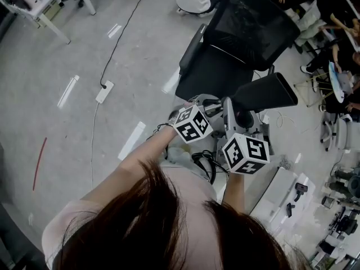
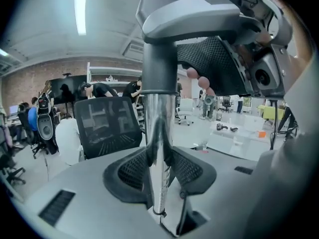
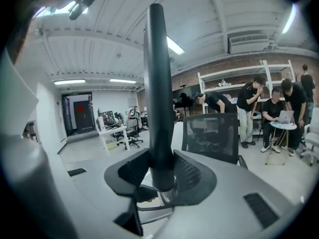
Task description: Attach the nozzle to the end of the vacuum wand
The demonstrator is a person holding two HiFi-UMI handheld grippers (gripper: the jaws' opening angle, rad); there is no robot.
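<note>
In the left gripper view a shiny chrome vacuum wand [image 2: 158, 133] rises between the jaws, and my left gripper [image 2: 159, 171] is shut on it. The grey vacuum body [image 2: 199, 21] sits on top of the wand. In the right gripper view a long dark nozzle [image 3: 158, 83] stands upright between the jaws, with my right gripper [image 3: 162, 176] shut on its lower end. A chrome rim [image 3: 168, 194] shows just under the nozzle's base. From the head view both grippers, left [image 1: 193, 124] and right [image 1: 246, 153], are held close together before the person, with the black nozzle [image 1: 267, 91] above them.
A black mesh office chair [image 1: 242, 38] stands right behind the grippers. A power strip [image 1: 104, 91] and cable lie on the floor to the left. A white table [image 1: 281, 193] with small tools is at the lower right. People [image 3: 264, 108] stand by shelves at the back.
</note>
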